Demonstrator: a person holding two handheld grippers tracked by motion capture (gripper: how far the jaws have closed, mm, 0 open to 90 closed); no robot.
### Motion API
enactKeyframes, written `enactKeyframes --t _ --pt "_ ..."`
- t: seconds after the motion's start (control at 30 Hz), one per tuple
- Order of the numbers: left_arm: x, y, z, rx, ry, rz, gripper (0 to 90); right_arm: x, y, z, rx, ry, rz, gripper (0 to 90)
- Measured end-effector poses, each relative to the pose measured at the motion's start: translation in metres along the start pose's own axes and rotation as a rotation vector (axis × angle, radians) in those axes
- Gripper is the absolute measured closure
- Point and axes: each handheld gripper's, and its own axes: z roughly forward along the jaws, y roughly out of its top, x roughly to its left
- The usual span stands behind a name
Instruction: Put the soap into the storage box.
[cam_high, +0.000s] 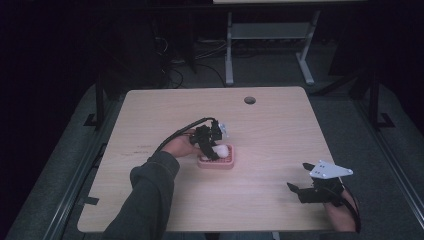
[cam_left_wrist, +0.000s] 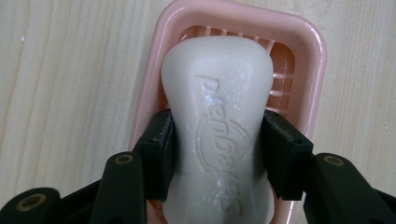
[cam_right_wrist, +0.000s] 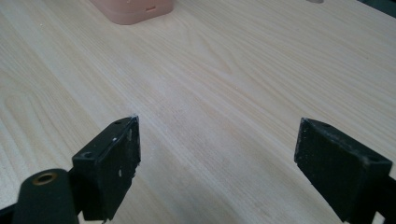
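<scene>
A white bar of soap (cam_left_wrist: 219, 116) with embossed lettering lies over a pink slotted soap dish (cam_left_wrist: 303, 56). My left gripper (cam_left_wrist: 217, 154) is shut on the bar, its black pads (cam_left_wrist: 161, 149) pressing the bar's narrow waist from both sides. In the high view the soap (cam_high: 222, 149) and dish (cam_high: 216, 163) sit at the table's middle, with the left gripper (cam_high: 212, 152) reaching in from the left. My right gripper (cam_high: 299, 178) rests open near the front right edge. In its own view the right gripper (cam_right_wrist: 219, 163) has only bare wood between its fingers, and the dish's corner (cam_right_wrist: 133, 11) is far ahead.
The light wooden table (cam_high: 280, 130) has a round cable hole (cam_high: 249, 100) near its far edge. Dark floor, cables and a desk frame (cam_high: 229, 50) lie beyond the table.
</scene>
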Motion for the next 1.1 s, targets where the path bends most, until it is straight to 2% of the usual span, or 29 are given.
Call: enactKeyframes --t 0.1,0.5,0.63,1.1 --pt "0.0 0.0 0.0 0.006 0.013 0.0 45.6 0.0 0.0 0.0 0.0 0.0 0.0 13.7" --pt "-0.003 0.0 -0.001 0.018 0.02 0.012 40.1 0.0 0.0 0.0 -0.001 0.0 -0.002 13.7" --pt "-0.003 0.0 -0.006 0.0 0.015 0.007 39.7 0.0 0.0 0.0 -0.001 -0.001 0.0 13.7" --pt "-0.007 -0.006 -0.018 -0.011 0.024 0.002 36.4 -0.001 0.0 0.001 0.007 -0.001 -0.005 13.7"
